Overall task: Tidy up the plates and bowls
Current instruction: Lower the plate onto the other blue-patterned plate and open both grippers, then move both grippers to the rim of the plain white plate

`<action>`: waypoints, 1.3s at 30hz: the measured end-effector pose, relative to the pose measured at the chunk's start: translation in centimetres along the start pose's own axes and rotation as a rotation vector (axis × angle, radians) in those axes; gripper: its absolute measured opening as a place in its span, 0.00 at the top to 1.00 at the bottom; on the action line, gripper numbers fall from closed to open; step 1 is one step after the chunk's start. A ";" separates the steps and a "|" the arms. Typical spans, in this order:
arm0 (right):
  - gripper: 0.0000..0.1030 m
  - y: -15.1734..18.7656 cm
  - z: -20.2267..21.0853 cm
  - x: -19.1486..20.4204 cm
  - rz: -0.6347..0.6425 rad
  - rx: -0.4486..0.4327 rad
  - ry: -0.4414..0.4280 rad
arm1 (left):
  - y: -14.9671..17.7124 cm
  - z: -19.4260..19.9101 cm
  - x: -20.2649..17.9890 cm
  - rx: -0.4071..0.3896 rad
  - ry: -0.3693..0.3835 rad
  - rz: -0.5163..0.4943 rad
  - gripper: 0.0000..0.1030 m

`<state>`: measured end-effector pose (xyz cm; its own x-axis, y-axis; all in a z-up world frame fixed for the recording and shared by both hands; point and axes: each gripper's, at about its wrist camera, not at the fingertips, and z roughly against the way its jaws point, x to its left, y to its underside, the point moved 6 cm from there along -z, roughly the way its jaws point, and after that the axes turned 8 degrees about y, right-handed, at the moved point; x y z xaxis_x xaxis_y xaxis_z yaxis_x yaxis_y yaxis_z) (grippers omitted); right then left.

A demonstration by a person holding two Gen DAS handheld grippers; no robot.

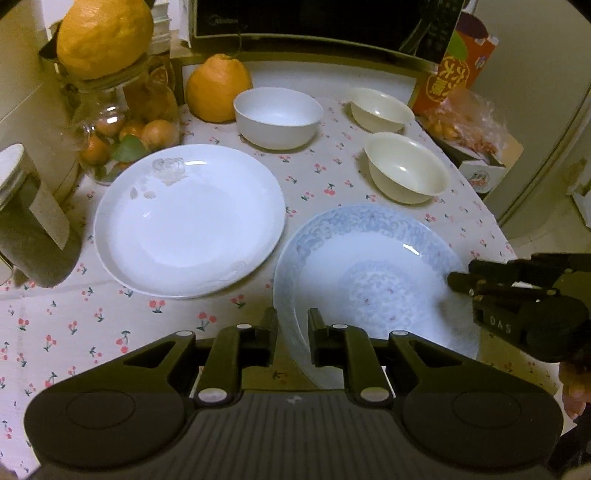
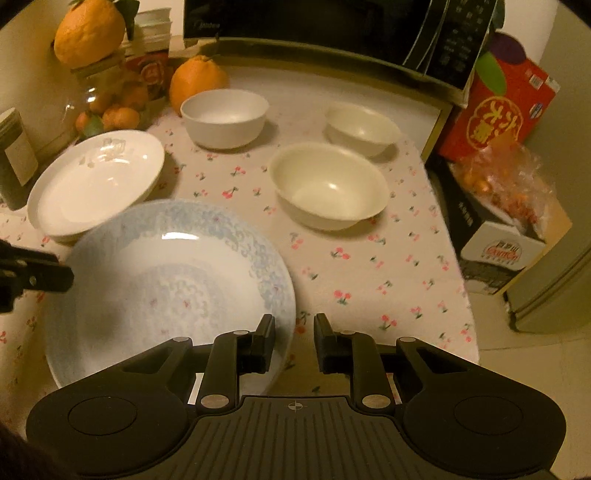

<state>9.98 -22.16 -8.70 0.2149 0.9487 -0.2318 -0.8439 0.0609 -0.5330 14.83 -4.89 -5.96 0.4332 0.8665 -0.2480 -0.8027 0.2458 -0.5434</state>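
A blue-patterned plate (image 1: 373, 280) (image 2: 166, 280) is near the table's front. My left gripper (image 1: 292, 325) straddles its left rim, jaws narrowly apart. My right gripper (image 2: 294, 330) straddles its right rim, jaws a little apart; it also shows in the left wrist view (image 1: 458, 278). Whether either pinches the rim I cannot tell. A white plate (image 1: 188, 221) (image 2: 98, 184) lies to the left. A white bowl (image 1: 277, 117) (image 2: 224, 117) and two cream bowls (image 1: 406, 166) (image 1: 382, 109) (image 2: 328, 184) (image 2: 362, 127) stand behind.
The cherry-print tablecloth (image 1: 110, 325) covers the table. A microwave (image 1: 317, 22) stands at the back. Large citrus fruits (image 1: 218, 88) (image 1: 103, 37), a glass jar of small oranges (image 1: 125, 136), a canister (image 1: 29, 229), a red box (image 2: 498, 110) and bagged fruit (image 2: 506, 184) surround the dishes.
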 end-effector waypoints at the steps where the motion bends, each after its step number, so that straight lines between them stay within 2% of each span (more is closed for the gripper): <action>1: 0.80 0.0 0.0 0.1 0.005 -0.001 0.004 | 0.0 0.1 0.1 -0.002 0.009 0.009 0.86; 3: 0.80 -0.1 0.1 0.1 0.004 -0.001 0.008 | 0.0 0.3 0.3 -0.007 0.019 0.021 0.86; 5: 0.74 -0.2 0.1 0.0 -0.013 -0.003 -0.006 | -0.1 0.6 0.3 -0.018 0.021 0.022 0.80; 6: 0.74 -0.3 0.1 -0.2 -0.032 0.002 -0.020 | -0.2 0.7 0.4 -0.025 0.023 0.023 0.79; 12: 0.49 -1.0 0.6 -0.8 -0.168 0.022 -0.129 | -0.4 1.4 0.8 -0.045 0.049 0.055 0.69; 14: 0.45 -1.4 0.9 -0.9 -0.198 0.021 -0.154 | -0.5 1.6 1.0 -0.050 0.055 0.073 0.60; 16: 0.32 -1.8 1.2 -0.9 -0.221 0.019 -0.177 | -0.5 1.8 1.2 -0.051 0.061 0.081 0.53; 22: 0.18 -3.4 1.8 -0.2 -0.257 0.034 -0.229 | -1.0 2.5 2.9 -0.062 0.014 0.120 0.27; 26: 0.13 -4.6 2.2 0.9 -0.266 0.042 -0.274 | -1.7 3.0 4.4 -0.071 -0.031 0.166 0.10; 34: 0.08 -7.6 2.2 3.3 -0.222 0.028 -0.300 | -2.7 3.4 6.8 -0.064 -0.123 0.182 0.01; 39: 0.04 -8.4 1.1 4.5 -0.227 -0.001 -0.357 | -2.3 2.5 8.4 -0.101 -0.125 0.212 0.01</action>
<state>17.50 -18.09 -4.39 0.2116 0.9591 0.1881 -0.7941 0.2809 -0.5390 19.35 2.91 -4.80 0.2005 0.9426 -0.2669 -0.8224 0.0139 -0.5687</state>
